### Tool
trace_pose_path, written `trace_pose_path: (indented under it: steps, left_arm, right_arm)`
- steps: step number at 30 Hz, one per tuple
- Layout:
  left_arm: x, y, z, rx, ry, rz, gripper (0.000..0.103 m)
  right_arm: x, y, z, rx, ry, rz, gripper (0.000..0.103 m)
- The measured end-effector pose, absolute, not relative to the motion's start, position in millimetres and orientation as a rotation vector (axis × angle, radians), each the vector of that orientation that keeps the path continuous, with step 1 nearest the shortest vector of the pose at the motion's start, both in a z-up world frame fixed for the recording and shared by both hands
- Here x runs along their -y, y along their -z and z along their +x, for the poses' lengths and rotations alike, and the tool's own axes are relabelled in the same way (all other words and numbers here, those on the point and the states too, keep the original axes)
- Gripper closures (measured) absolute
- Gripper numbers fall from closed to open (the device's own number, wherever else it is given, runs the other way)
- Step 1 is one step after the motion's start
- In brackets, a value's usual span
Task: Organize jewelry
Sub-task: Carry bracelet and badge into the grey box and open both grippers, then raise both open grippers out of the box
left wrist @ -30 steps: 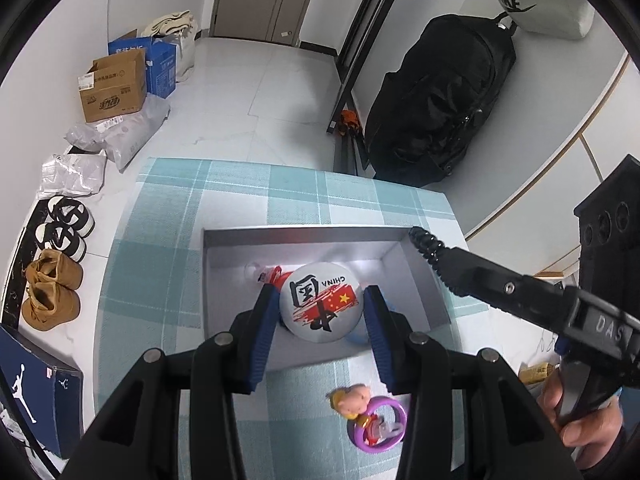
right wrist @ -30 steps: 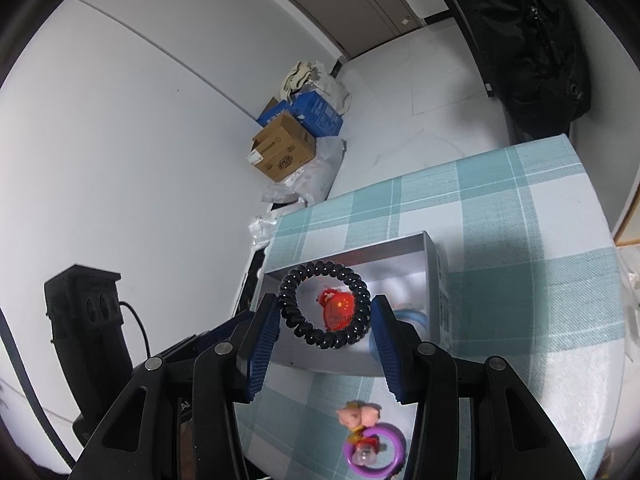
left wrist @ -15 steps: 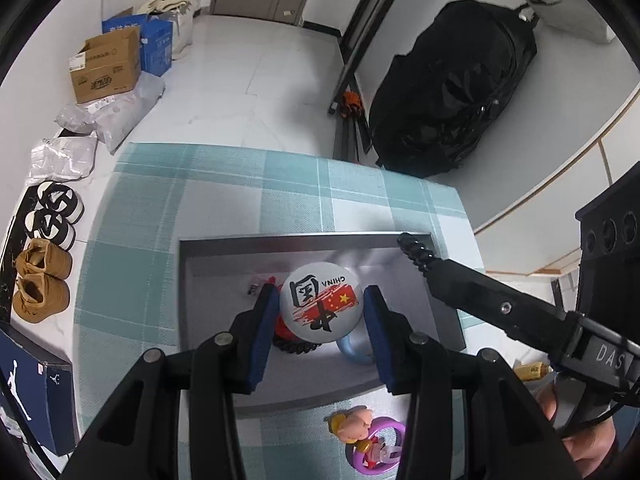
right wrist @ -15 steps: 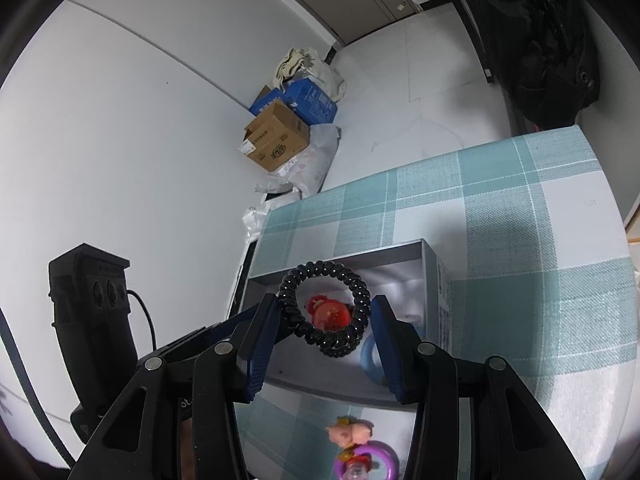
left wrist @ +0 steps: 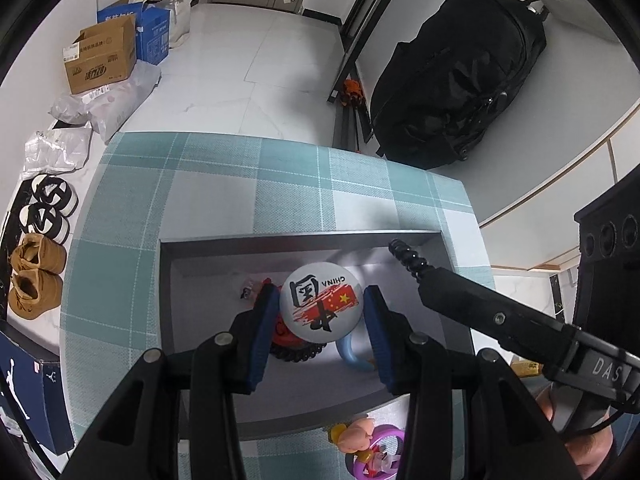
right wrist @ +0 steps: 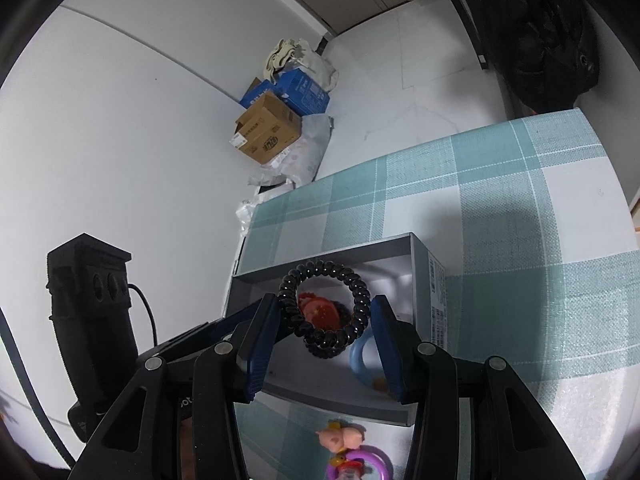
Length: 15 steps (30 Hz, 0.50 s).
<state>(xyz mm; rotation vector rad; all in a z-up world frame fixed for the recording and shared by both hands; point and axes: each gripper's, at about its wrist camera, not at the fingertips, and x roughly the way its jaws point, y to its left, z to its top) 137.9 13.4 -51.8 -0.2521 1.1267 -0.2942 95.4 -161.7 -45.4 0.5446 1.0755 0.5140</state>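
Claws (left wrist: 320, 312) (right wrist: 324, 320) grip badge (left wrist: 320, 298), hair coil (right wrist: 324, 312).

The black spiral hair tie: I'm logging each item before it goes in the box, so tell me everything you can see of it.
The black spiral hair tie is a glossy, plastic-looking coiled ring, unstretched and closed. It stands upright, pinched at its sides between the blue pads of the right gripper, above the open grey box. The left wrist view shows only its top, edge-on. Nothing else touches it.

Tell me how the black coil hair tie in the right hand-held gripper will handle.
The black coil hair tie looks springy: its spiral loops probably flex rather than resist a squeeze. It seems light, hanging between the right hand-held gripper pads. On release it would likely bounce in the gray box.
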Motion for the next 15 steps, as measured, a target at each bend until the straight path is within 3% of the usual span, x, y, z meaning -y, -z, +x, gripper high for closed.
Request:
trace_pose_path:
  steps: [8, 12, 15]
  left_arm:
    - [-21.6, 52.2, 139.6, -1.14, 0.316, -0.316, 0.064]
    - [-23.1, 51.5, 137.6, -1.152, 0.323, -0.322, 0.047]
    - [-21.7, 48.3, 134.9, -1.139, 0.315, -0.304, 0.047]
  right_arm:
    - [165.6, 40.7, 90.6, -1.056, -0.498, 0.534, 0.054]
    - [165.1, 37.2, 87.5, -1.045, -0.503, 0.526, 0.042]
    - [164.5, 32.7, 84.3, -1.029, -0.505, 0.519, 0.041]
